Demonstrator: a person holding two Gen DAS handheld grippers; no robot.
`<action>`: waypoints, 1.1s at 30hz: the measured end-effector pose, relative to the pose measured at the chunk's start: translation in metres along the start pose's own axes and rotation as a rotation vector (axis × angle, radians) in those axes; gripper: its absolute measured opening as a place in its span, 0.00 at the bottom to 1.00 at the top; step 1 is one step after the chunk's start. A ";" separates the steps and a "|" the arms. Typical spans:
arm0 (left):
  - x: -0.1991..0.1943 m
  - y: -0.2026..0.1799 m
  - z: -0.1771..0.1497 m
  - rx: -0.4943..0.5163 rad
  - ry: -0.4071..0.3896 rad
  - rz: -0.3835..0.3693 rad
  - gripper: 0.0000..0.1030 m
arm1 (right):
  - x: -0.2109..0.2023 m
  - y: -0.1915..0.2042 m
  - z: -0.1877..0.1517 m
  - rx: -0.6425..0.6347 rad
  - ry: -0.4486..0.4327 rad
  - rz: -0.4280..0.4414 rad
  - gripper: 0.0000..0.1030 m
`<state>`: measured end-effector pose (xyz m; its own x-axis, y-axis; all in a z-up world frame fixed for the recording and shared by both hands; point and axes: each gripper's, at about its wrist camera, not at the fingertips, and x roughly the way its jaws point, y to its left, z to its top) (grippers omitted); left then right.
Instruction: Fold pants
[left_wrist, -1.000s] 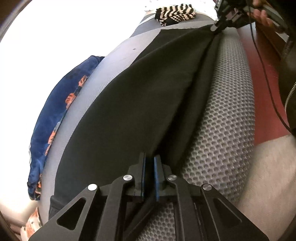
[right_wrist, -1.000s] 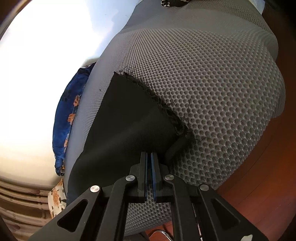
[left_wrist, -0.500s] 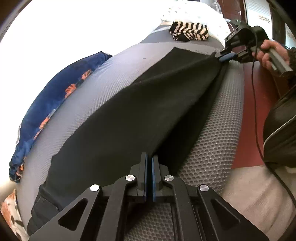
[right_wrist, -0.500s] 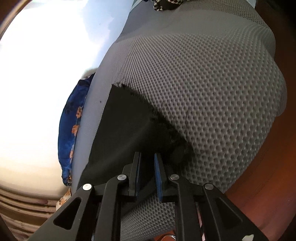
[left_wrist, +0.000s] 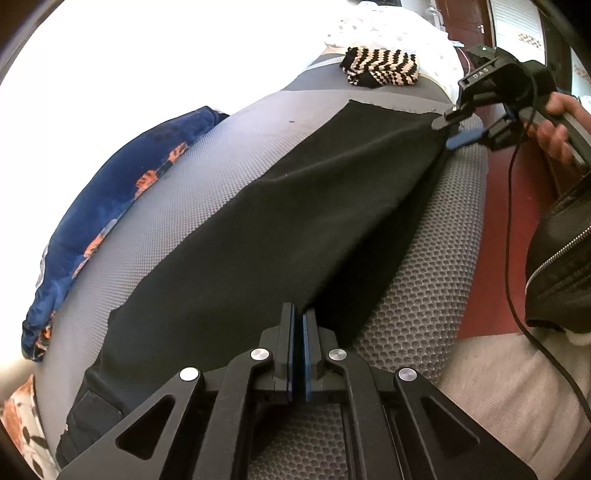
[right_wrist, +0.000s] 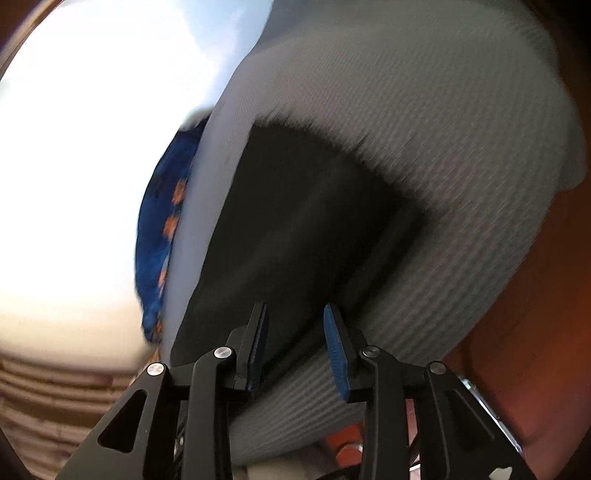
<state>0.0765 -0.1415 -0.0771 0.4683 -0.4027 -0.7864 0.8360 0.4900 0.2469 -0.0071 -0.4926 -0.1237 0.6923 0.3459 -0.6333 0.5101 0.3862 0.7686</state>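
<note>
Blue cloth (left_wrist: 110, 206): a patterned bundle lying off the mat's left edge.
Pants (left_wrist: 280, 236): black, stretched long across my grey mesh mat (left_wrist: 417, 295), from the near left end up to the far right corner.
My left gripper (left_wrist: 298, 325): jaws together, pinching a fold of the pants at their near edge.
Striped knit (left_wrist: 380, 66): at the mat's far end, apart from the pants.
My right gripper (left_wrist: 452, 131): jaws have just been opening; they stand apart at the pants' far corner, cloth between them but no longer pressed.
My right hand (left_wrist: 557, 129): wrapped round that gripper's handle.
</note>
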 end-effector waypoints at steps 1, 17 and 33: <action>0.000 0.000 0.000 0.001 0.000 0.002 0.04 | 0.007 0.004 -0.005 -0.006 0.027 0.013 0.34; -0.001 -0.003 -0.004 -0.009 0.005 0.008 0.04 | 0.013 -0.007 0.016 0.035 -0.059 0.047 0.30; -0.006 -0.006 -0.011 0.004 0.013 -0.054 0.04 | -0.048 -0.025 0.028 0.002 -0.198 -0.085 0.04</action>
<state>0.0653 -0.1335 -0.0805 0.4185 -0.4188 -0.8059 0.8612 0.4649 0.2056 -0.0386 -0.5430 -0.1106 0.7336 0.1372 -0.6656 0.5716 0.4054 0.7134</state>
